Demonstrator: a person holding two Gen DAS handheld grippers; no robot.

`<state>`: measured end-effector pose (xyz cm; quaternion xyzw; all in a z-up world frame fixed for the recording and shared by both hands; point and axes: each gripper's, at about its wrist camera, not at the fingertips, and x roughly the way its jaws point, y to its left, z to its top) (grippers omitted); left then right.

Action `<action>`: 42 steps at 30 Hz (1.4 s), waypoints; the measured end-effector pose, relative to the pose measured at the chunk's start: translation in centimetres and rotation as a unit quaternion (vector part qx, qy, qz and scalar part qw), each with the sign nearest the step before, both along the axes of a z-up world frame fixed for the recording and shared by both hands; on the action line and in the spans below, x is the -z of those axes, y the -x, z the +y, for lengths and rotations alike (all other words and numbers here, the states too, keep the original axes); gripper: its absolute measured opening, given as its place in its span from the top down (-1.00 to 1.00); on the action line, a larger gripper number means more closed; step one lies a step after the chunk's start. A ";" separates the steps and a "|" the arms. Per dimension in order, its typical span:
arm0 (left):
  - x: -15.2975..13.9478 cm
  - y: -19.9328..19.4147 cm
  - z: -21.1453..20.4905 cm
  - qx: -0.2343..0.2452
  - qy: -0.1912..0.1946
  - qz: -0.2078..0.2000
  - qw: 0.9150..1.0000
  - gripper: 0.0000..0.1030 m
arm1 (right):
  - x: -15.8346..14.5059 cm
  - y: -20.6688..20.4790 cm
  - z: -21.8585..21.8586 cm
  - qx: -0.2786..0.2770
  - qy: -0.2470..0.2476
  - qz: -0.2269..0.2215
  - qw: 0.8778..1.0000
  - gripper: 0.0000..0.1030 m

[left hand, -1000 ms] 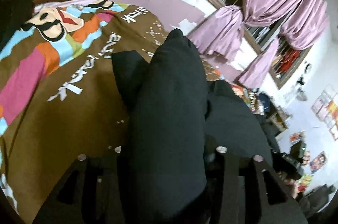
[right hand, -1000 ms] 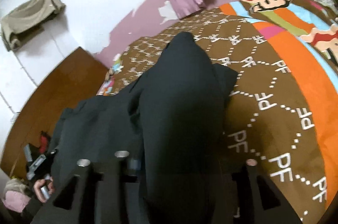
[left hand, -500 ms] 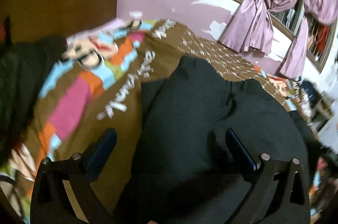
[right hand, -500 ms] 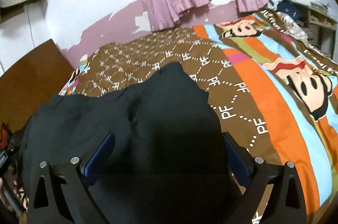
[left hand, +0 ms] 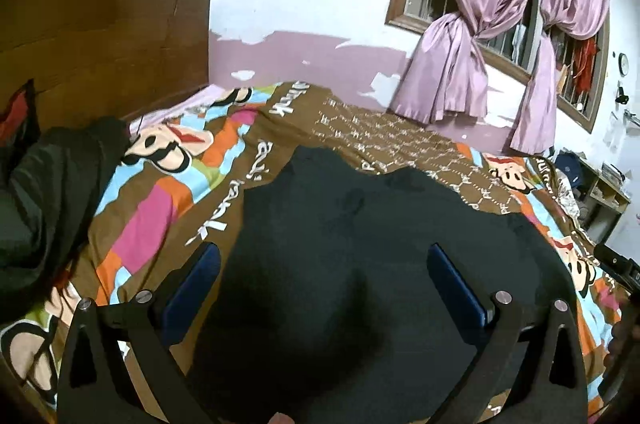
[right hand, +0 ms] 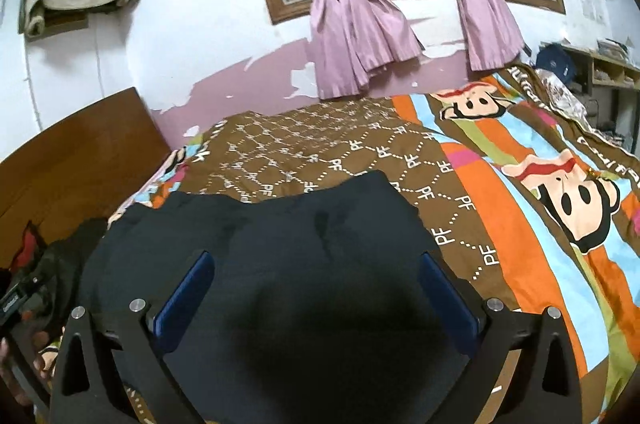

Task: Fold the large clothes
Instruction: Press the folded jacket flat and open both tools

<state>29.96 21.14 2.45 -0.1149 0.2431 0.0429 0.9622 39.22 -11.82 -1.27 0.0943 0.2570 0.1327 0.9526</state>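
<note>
A large black garment [left hand: 360, 248] lies flat on the bed's colourful cartoon bedspread [left hand: 168, 207]. It also shows in the right wrist view [right hand: 304, 264]. My left gripper [left hand: 324, 272] is open and empty, its blue pads [left hand: 192, 288] wide apart above the garment's near part. My right gripper [right hand: 316, 284] is open and empty too, its blue pads [right hand: 444, 300] spread over the same garment. The garment's near edge is hidden under the grippers.
A second dark garment [left hand: 44, 199] is heaped at the bed's left by the wooden headboard [left hand: 100, 39]. Pink curtains [right hand: 360, 19] hang at the window behind the bed. Shelves [left hand: 600, 187] stand at the right. The bedspread [right hand: 540, 207] stretches bare to the right.
Both grippers were shut on the black garment, holding it up; they have opened and let it drop flat on the bed, and both have drawn back and tilted up.
</note>
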 end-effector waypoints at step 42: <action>-0.3 14.6 -6.2 0.016 -0.086 -0.050 0.995 -0.97 | -1.2 16.3 5.3 -0.023 0.050 -0.113 0.992 -1.00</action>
